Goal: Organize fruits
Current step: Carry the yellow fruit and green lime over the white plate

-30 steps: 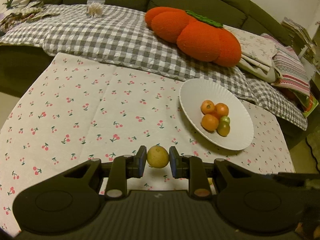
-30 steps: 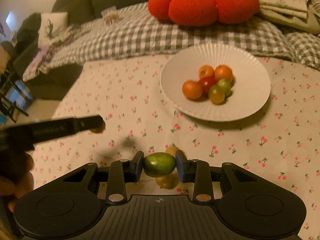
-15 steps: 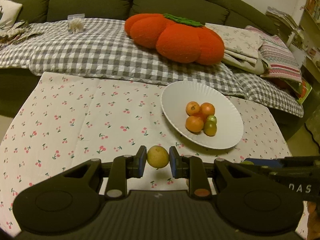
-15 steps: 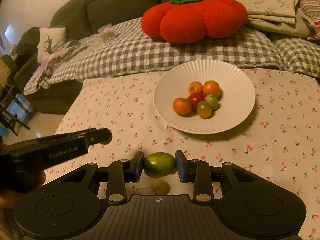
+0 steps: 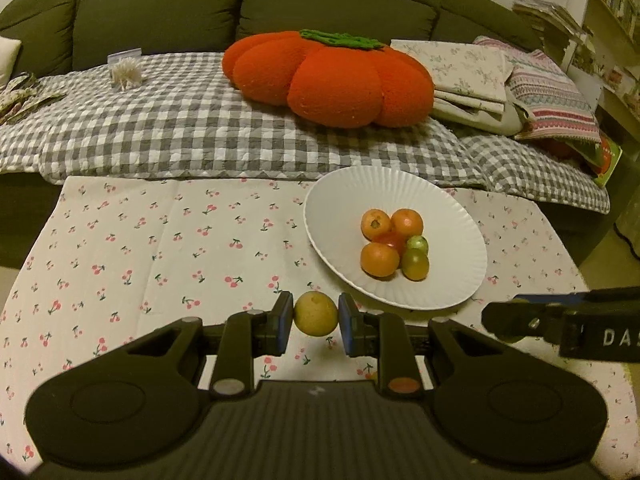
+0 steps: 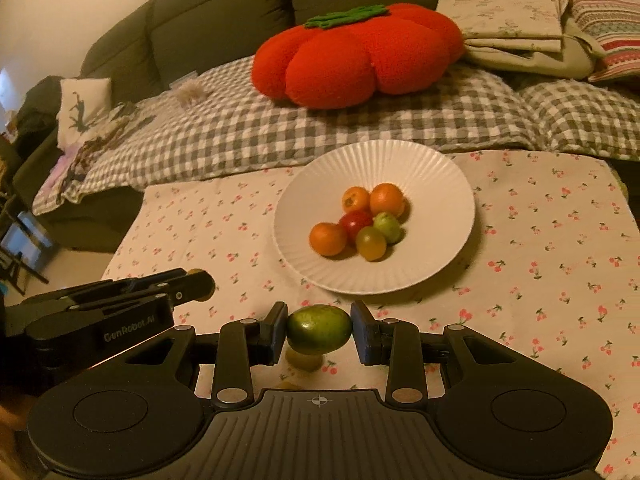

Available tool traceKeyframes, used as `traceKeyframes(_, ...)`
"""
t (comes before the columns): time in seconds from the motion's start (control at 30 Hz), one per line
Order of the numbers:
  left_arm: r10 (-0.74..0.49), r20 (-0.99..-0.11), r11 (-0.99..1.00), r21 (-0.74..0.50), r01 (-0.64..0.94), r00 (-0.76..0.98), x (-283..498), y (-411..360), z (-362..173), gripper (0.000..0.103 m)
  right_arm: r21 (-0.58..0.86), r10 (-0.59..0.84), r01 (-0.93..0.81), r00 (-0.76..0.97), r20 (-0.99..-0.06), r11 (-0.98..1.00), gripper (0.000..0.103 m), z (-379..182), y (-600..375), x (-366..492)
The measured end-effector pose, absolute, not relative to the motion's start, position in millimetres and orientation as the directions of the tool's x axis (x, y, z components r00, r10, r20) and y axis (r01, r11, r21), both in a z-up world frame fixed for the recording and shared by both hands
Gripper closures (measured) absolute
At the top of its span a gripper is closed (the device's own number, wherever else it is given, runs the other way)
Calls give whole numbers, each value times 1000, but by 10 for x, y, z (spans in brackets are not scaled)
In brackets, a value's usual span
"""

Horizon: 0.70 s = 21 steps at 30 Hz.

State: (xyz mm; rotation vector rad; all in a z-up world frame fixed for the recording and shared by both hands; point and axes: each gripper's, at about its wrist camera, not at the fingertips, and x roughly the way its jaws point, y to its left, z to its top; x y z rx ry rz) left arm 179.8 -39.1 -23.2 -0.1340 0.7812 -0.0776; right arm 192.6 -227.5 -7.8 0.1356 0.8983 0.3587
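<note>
Two tongs clamping yellow fruit and green fruit; a loose fruit beneath, right view only.

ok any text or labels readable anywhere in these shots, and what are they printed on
"GenRobot.AI": on the side of the left gripper, seen from the right wrist view.
"DAS": on the side of the right gripper, seen from the left wrist view; the word runs off the picture's edge.
Books and papers on the shelf at far right: too small and blurred to read.
Nothing readable on the white plate or the tablecloth.
</note>
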Motion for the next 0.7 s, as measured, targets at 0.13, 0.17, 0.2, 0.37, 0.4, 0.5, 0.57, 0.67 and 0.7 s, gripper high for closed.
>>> traceKeyframes(0.13,-114,-699,991,-134,27,706,1881,-434,-260,80,264,347,-226,578,-738,938,70,-80,-2340,1987)
traceKeyframes(0.17,-113,-700,991,-132,28,705,1904,-440,-265,80,264,344,-221,580,-738,939,70,-80,-2357,2001)
traceKeyframes(0.2,-114,-701,991,-131,29,704,1928,-448,-270,80,264,341,-216,582,-738,940,70,-82,-2374,2018)
traceKeyframes(0.37,-111,-700,993,-111,46,706,2044,-529,-314,80,263,321,-184,589,-742,947,70,-119,-2436,2104)
traceKeyframes(0.4,-113,-699,993,-108,52,706,2071,-549,-328,80,263,316,-176,590,-743,949,70,-131,-2444,2125)
traceKeyframes(0.5,-124,-691,992,-104,71,712,2143,-588,-351,80,264,303,-155,594,-745,952,70,-157,-2473,2200)
traceKeyframes(0.57,-127,-682,992,-96,83,721,2189,-607,-364,80,263,295,-143,600,-744,954,70,-172,-2500,2249)
traceKeyframes(0.67,-138,-667,990,-90,105,732,2271,-615,-388,80,262,279,-118,606,-745,958,70,-208,-2548,2336)
traceKeyframes(0.7,-142,-663,990,-89,111,735,2299,-613,-397,80,261,270,-106,609,-746,959,70,-227,-2567,2370)
